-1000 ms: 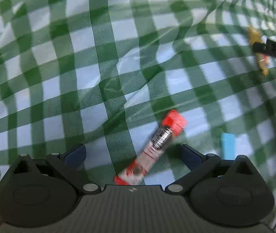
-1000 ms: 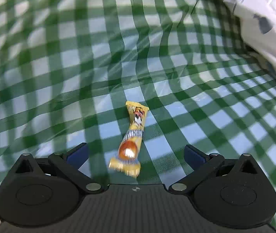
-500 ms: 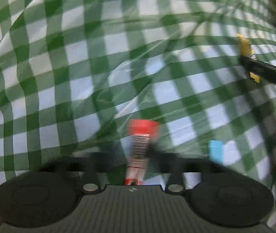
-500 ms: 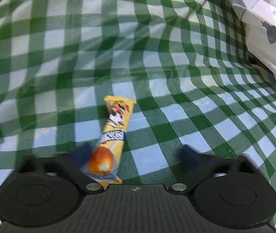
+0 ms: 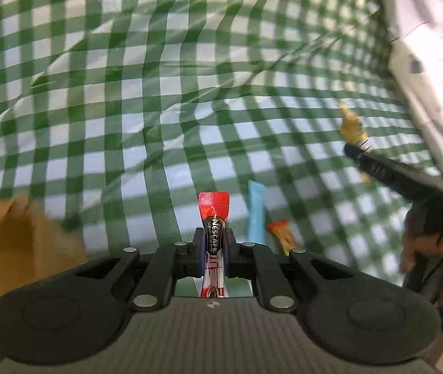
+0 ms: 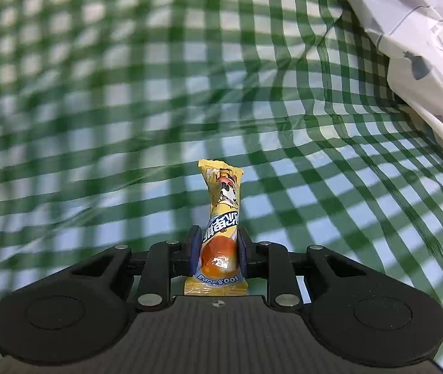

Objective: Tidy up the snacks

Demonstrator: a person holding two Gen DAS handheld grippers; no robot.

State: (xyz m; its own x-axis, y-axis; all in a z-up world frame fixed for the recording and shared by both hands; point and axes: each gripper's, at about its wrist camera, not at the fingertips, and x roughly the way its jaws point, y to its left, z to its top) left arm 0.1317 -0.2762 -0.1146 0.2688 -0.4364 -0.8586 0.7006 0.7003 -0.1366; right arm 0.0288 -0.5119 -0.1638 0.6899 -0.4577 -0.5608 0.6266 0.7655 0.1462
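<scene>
My left gripper is shut on a red coffee stick sachet, which points forward above the green checked cloth. My right gripper has its jaws closing on a yellow snack packet; both pads press its orange lower part and it stands upright between them. In the left wrist view that same yellow packet shows at the right, held in the other gripper's black fingers, with a hand behind them.
A light blue sachet and an orange-brown snack bar lie on the cloth just right of my left gripper. A brown cardboard box sits at the left. A white printed cloth rises at the right edge.
Both grippers went from wide open over their packets to closed on them. Each has lifted its packet off the cloth, and the left view has swung so the box appears.
</scene>
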